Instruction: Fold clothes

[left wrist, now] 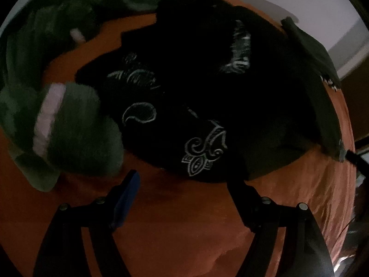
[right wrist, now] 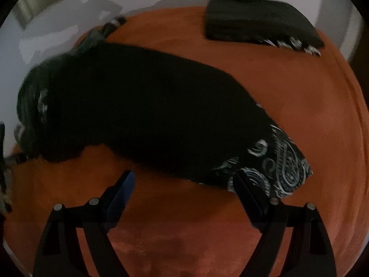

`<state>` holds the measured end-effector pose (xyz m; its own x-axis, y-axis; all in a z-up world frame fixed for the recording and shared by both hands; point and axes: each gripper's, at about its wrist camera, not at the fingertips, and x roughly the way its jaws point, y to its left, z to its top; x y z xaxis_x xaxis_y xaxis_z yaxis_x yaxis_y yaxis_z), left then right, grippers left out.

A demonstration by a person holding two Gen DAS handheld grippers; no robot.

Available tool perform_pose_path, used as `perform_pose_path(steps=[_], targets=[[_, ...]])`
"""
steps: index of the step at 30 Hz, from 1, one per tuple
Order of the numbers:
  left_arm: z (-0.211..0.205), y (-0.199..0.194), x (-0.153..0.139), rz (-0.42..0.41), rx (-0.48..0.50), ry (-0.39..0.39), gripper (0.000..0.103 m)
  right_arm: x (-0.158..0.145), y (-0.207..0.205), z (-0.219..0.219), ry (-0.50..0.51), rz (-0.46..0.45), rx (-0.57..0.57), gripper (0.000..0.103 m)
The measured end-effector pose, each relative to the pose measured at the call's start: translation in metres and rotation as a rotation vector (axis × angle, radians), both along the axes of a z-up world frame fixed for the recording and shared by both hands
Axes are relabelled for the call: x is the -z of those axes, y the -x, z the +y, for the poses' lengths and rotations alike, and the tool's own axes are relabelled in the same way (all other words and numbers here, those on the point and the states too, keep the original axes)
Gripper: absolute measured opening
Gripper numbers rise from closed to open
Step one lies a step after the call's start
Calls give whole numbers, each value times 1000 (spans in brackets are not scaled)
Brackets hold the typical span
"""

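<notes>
1. Black garment with pale paisley print [right wrist: 143, 113] lies spread but rumpled across the middle of the orange cover [right wrist: 288, 97]; in the left wrist view the same dark cloth [left wrist: 184, 106] bunches unevenly, so it looks not yet folded.
2. Its printed corner [right wrist: 281, 168] lies closest to the right gripper [right wrist: 184, 184], whose far finger overlaps that corner in the picture. The jaws stand wide apart with nothing between them but the orange cover; whether the finger touches the cloth I cannot tell.
3. Left gripper [left wrist: 182, 184] is likewise spread wide and holds nothing; it hovers just short of the garment's near edge, where a white ornament is printed.
4. Green knit piece with a pale stripe [left wrist: 76, 133] lies crumpled just beside the black garment on the left, touching or overlapping it, and also looks unfolded.
5. Farther off, near the back edge of the cover, a dark folded piece [right wrist: 260, 20] lies as a neat rectangle, well apart from the garment in hand.
6. Judging from this, one item is done, the black garment is about to be taken up, and the green one waits: the task seems at an early-to-middle stage.
</notes>
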<state>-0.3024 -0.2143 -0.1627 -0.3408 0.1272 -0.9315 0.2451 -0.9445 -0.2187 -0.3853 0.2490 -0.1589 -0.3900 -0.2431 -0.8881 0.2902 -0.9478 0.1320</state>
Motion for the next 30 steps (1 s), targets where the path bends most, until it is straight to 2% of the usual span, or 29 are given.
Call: perform_pose_path(steps=[4, 8, 10, 12, 14, 18, 22, 24, 26, 27, 28, 29, 30], targets=[[-7, 2, 7, -15, -60, -105, 79, 5, -5, -27, -67, 23, -79, 86], [-11, 5, 8, -29, -99, -142, 79, 6, -12, -54, -103, 74, -160, 85], [-13, 6, 6, -28, -104, -146, 79, 7, -13, -63, -102, 82, -185, 74], [-15, 8, 4, -26, -106, -150, 79, 8, -13, -69, -91, 81, -200, 58], [-17, 11, 4, -38, -119, -190, 79, 9, -13, -75, -97, 91, -214, 52], [-22, 17, 5, -56, -182, -243, 79, 12, -10, -87, -96, 90, -229, 51], [-17, 24, -10, -13, -177, -180, 79, 8, -4, -99, -4, 79, -233, 54], [-15, 25, -19, 12, -182, -166, 79, 10, -3, -115, -25, 89, -256, 60], [-17, 21, -27, 47, -194, -166, 72, 15, -3, -131, -91, 117, -293, 60], [-18, 19, -31, 65, -201, -167, 65, 18, -4, -139, -133, 132, -315, 60], [-18, 17, -34, 76, -201, -165, 46, 21, -6, -146, -169, 148, -338, 60], [-17, 16, -36, 83, -197, -161, 29, 24, -7, -151, -190, 164, -355, 54], [-17, 14, -42, 95, -192, -158, 22, 26, -8, -154, -197, 178, -361, 32]])
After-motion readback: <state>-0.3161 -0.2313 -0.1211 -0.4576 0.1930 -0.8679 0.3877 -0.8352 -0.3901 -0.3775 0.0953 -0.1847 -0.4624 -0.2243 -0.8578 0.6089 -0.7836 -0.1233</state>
